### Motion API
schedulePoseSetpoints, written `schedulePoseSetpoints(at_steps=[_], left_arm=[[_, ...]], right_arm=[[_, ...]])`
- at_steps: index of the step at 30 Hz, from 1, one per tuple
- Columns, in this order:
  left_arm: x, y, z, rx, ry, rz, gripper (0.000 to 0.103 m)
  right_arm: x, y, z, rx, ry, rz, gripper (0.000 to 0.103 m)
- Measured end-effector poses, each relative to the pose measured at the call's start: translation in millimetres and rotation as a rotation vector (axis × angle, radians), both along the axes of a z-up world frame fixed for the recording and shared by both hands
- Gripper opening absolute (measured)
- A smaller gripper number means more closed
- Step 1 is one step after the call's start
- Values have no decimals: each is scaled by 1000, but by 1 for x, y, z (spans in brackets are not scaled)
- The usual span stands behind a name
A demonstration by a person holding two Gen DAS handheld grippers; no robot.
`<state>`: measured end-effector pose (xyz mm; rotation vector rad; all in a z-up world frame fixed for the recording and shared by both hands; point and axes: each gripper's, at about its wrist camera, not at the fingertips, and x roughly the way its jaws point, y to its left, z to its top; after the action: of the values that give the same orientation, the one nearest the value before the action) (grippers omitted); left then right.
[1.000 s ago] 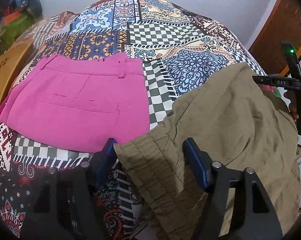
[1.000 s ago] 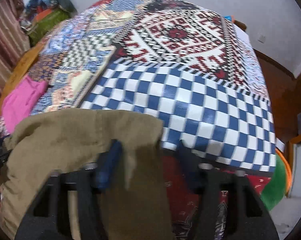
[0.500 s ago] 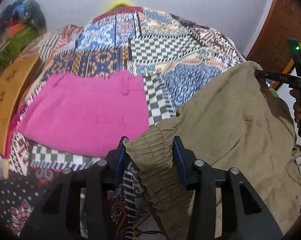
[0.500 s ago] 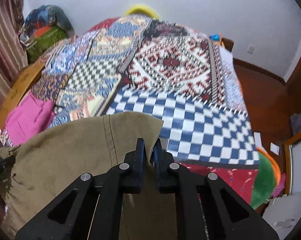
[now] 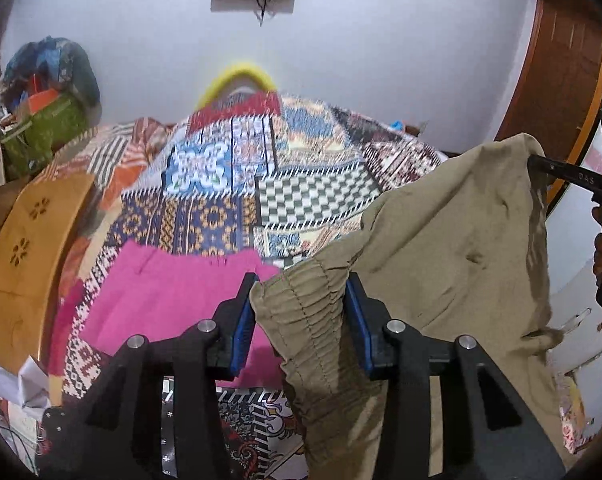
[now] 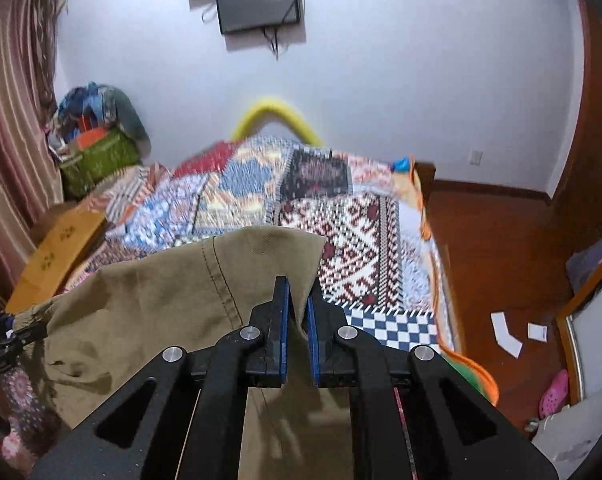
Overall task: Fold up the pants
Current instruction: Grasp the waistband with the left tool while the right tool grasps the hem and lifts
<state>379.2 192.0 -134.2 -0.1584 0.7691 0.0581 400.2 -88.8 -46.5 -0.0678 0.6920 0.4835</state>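
Olive-khaki pants (image 5: pixel 453 248) hang in the air between both grippers, above the near edge of a patchwork bed (image 5: pixel 261 184). My left gripper (image 5: pixel 299 312) is shut on their gathered elastic waistband, blue pads pressed on both sides. My right gripper (image 6: pixel 297 304) is shut on a far corner of the same pants (image 6: pixel 161 296), with a thin fold of cloth between its pads. In the left wrist view the right gripper (image 5: pixel 541 168) shows at the far right, pinching the cloth's top corner. The lower part of the pants drops out of view.
Folded pink pants (image 5: pixel 173 300) lie on the bed's near left. A wooden footboard (image 5: pixel 25 256) stands at the left. A green bag (image 6: pixel 97 160) with clutter sits by the curtain. Paper scraps (image 6: pixel 509 332) lie on the wooden floor at right. A screen (image 6: pixel 257 0) hangs on the wall.
Both grippers closed on the khaki pants and rose, lifting the cloth off the bed. The views now tilt up and show the wall and the screen.
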Motion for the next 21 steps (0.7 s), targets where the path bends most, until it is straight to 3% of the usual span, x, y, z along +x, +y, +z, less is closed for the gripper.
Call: schedulePoseSetpoints(at_steps=[9, 21], left_arm=[[-36, -17, 25, 15, -17, -57, 42], [-100, -42, 30, 12, -9, -126, 42]], right_arm=[[-62, -27, 19, 39, -30, -6, 7], [-140, -52, 17, 45, -17, -11, 6]])
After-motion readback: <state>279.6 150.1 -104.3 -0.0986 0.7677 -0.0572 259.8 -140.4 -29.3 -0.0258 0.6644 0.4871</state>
